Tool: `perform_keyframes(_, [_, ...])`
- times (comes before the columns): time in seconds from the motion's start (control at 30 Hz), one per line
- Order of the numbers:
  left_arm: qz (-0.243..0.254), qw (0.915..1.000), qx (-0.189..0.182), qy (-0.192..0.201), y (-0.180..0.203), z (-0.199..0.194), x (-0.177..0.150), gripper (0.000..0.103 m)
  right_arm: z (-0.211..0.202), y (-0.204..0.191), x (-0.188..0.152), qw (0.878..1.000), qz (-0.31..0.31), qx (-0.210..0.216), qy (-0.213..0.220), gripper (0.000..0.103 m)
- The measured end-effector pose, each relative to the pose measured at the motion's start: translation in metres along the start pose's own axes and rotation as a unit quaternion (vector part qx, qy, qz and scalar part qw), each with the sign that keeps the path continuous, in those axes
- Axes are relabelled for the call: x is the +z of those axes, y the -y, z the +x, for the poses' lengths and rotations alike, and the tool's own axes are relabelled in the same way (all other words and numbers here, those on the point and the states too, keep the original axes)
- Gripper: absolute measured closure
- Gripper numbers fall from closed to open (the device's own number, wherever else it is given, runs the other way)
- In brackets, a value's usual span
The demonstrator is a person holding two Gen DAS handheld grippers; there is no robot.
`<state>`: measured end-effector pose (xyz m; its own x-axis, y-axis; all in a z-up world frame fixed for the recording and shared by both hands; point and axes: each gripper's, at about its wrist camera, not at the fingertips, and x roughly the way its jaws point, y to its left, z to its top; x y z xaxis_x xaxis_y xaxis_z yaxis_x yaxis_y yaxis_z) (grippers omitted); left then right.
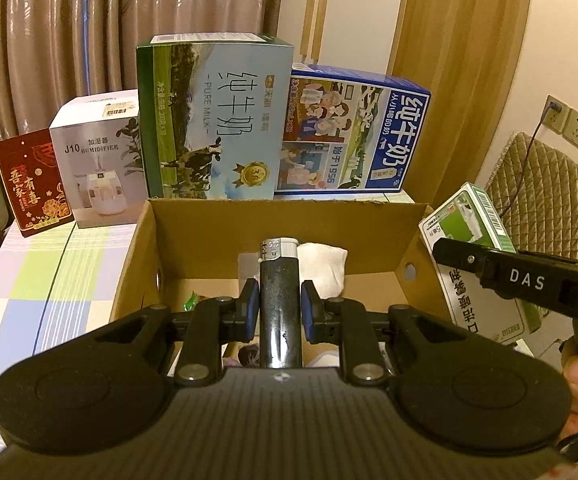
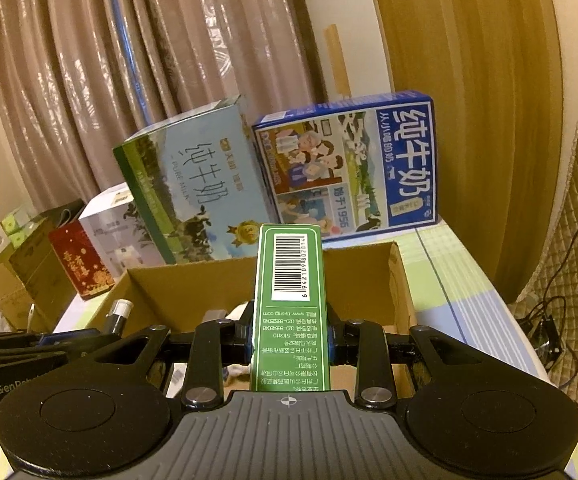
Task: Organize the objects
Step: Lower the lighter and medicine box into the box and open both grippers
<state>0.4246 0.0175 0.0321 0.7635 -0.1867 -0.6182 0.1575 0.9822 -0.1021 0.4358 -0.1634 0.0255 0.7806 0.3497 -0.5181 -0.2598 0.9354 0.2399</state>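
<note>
left wrist view: left gripper [image 1: 280, 307] clamped on a dark lighter [image 1: 280, 296], blue pads pressed to both its sides, metal cap pointing forward over the open cardboard box [image 1: 193, 236]. inside the box, against the far wall — a folded white cloth [image 1: 325, 266]; a scrap of green wrapper [image 1: 191, 301] low on the floor of the box. right gripper [image 1: 449, 250] entered from the right edge, closed on a green-and-white carton [image 1: 473, 220], held above the box's right wall.

right wrist view: right gripper [image 2: 290, 336] shut tight on the green carton [image 2: 289, 300], barcode face up, carton poking out over the near part of the box [image 2: 369, 276]. lighter tip [image 2: 119, 312] seen at left, just above the box's left rim.

behind the box, on the checked tablecloth [image 1: 41, 276]: pale milk box [image 1: 217, 120] and blue milk box [image 1: 353, 132] side by side, touching or nearly so; humidifier box [image 1: 97, 156] and red gift box [image 1: 33, 184] further left.
</note>
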Motion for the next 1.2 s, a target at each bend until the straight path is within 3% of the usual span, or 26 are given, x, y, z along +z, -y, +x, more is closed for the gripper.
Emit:
perform_keyframes(0.47, [-0.006,0.9999,-0.008,0.003,0.0,0.018,0.006,0.085,0.011,0.008,-0.001,1.0,0.009,-0.005,-0.003,0.075])
perform_keyframes(0.57, [-0.012,0.9999,0.001,-0.001,-0.003,0.023,0.005,0.073,0.012,0.01,-0.001,1.0,0.011,-0.006,-0.005,0.075])
perform_keyframes(1.1, [-0.019,0.9998,0.009,-0.003,-0.01,0.019,0.003,0.071,0.018,0.015,0.002,0.999,0.028,0.018,0.014,0.075])
perform_keyframes(1.13, [-0.02,0.9997,0.009,-0.003,-0.011,0.019,0.002,0.071,0.021,0.016,0.001,0.999,0.031,0.026,0.018,0.071])
perform_keyframes(1.17, [-0.02,0.9997,0.009,-0.004,-0.011,0.02,0.002,0.069,0.023,0.019,0.0,0.999,0.04,0.027,0.021,0.051])
perform_keyframes(1.2, [-0.02,0.9997,0.011,-0.005,-0.012,0.02,0.001,0.065,0.023,0.023,-0.002,0.998,0.05,0.024,0.023,0.04])
